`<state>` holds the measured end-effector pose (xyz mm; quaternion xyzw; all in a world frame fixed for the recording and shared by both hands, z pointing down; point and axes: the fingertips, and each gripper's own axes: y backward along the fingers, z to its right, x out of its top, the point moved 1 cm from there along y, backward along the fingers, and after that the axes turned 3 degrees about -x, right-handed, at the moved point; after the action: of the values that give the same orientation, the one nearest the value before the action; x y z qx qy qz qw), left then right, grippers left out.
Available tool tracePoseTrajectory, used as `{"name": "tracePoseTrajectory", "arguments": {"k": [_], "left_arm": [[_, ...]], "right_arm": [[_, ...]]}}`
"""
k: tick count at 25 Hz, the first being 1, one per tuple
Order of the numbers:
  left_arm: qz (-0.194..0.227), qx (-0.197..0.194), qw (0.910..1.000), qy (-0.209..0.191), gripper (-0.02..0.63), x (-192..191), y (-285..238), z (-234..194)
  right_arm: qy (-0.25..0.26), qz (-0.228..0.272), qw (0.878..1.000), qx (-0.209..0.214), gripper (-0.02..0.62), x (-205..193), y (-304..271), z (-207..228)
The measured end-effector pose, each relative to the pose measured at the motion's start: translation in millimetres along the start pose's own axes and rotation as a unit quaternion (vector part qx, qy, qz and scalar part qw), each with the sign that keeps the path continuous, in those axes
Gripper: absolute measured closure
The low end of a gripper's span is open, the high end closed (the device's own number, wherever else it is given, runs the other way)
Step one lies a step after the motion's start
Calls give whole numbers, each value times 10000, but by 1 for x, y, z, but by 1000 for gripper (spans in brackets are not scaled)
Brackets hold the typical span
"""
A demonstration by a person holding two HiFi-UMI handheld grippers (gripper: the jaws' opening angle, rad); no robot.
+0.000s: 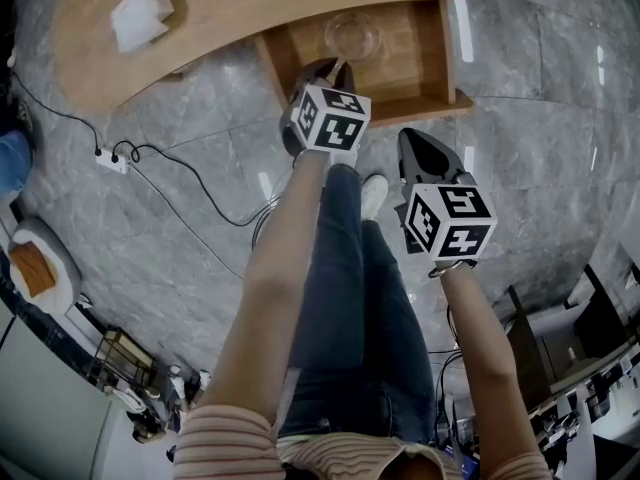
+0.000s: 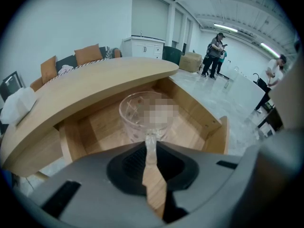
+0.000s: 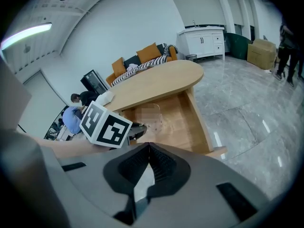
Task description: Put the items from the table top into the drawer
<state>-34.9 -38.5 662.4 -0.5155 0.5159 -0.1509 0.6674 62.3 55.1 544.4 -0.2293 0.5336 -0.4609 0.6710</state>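
Note:
A clear cut-glass tumbler (image 1: 352, 36) stands upright inside the open wooden drawer (image 1: 440, 43) under the curved table top. My left gripper (image 1: 333, 68) is shut on the near rim of the tumbler (image 2: 142, 115), and the glass wall shows pinched between its pads (image 2: 150, 146). Whether the base touches the drawer floor I cannot tell. My right gripper (image 1: 416, 143) hangs over the floor just in front of the drawer's right corner, shut with nothing in it (image 3: 147, 147). A white tissue pack (image 1: 140, 13) lies on the table top at the left.
A power strip with black cables (image 1: 112, 158) lies on the grey marble floor left of the person's legs (image 1: 340, 298). A sofa with orange cushions (image 2: 88, 54) stands behind the table. People stand far off at the right (image 2: 216, 56).

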Motion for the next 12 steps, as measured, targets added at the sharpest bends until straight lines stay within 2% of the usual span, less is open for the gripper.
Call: {"name": "tracePoseTrajectory", "arguments": {"k": [12], "left_arm": [[4,-72,10000,7,560,1,-7,-2]], "right_arm": [[139,-116,9998,-126,587,18,-25,2]]}}
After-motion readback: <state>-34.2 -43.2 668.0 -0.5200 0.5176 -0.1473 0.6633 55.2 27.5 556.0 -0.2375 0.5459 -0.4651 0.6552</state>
